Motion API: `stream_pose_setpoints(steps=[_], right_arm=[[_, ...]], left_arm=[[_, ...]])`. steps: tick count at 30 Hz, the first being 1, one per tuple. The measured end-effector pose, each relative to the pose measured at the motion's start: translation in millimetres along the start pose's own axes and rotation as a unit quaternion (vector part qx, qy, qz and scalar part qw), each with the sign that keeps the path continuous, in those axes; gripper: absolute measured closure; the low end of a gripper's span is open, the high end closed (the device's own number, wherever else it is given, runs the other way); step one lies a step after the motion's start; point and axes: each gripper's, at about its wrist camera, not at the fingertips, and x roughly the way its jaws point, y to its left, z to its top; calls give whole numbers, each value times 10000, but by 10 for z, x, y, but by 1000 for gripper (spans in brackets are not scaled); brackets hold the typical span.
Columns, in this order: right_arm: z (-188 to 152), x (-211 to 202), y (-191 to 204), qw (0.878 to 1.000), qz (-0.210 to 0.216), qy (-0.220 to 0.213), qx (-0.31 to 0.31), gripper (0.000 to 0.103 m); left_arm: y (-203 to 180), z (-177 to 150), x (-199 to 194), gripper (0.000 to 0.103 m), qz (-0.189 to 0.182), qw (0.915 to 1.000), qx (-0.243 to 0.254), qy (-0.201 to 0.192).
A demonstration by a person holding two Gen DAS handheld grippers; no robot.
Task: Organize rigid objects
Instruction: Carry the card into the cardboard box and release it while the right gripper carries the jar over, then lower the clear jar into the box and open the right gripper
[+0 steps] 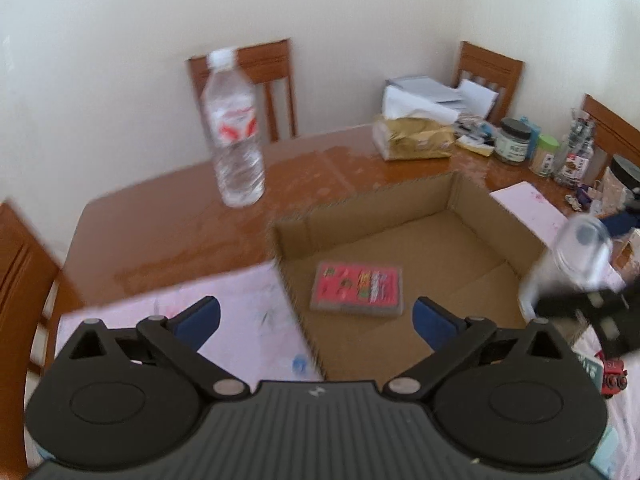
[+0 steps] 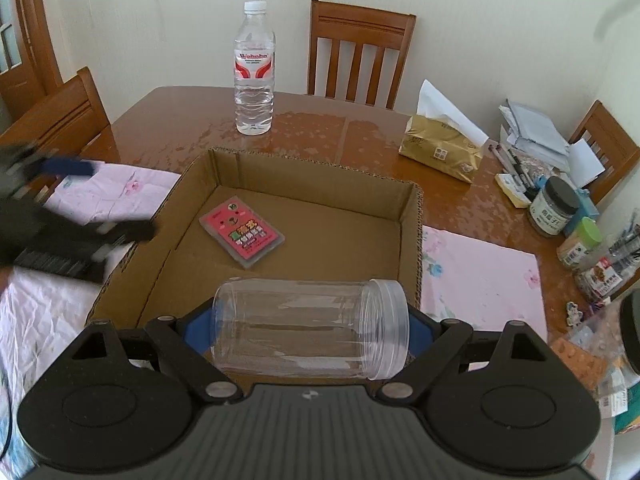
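Note:
An open cardboard box (image 2: 410, 216) lies on the table, also in the left wrist view (image 1: 452, 194). A pink card pack (image 2: 242, 232) lies flat inside it (image 1: 356, 289). My right gripper (image 2: 310, 330) is shut on a clear plastic jar (image 2: 308, 326), held sideways over the box's near edge; the jar shows blurred in the left wrist view (image 1: 576, 258). My left gripper (image 1: 316, 316) is open and empty above the box's left wall. A water bottle (image 2: 255, 68) stands upright beyond the box (image 1: 236, 128).
A gold tissue pack (image 2: 442, 148) lies behind the box on the right. Jars (image 2: 554, 208), pens and papers (image 2: 536, 132) crowd the right side. A pink cloth (image 2: 480, 276) covers the near table. Wooden chairs (image 2: 360, 52) ring the table.

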Motion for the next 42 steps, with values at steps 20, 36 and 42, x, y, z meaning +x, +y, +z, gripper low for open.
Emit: stream_pose_setpoints(steps=[20,36,42], right_arm=[[621,629,-212,9984,-283,-46,496,0],[64,73,-148,9984,-494,-187,211,0],[-325,-125,-145,9991,-392,-129,85,0]], left_arm=[[126,-690,-151,1,237,9946,-825,578],[-79,-732,-225,1,297,9956,-648,615],[-279,-797,-377,1,470,9958,-506,606]])
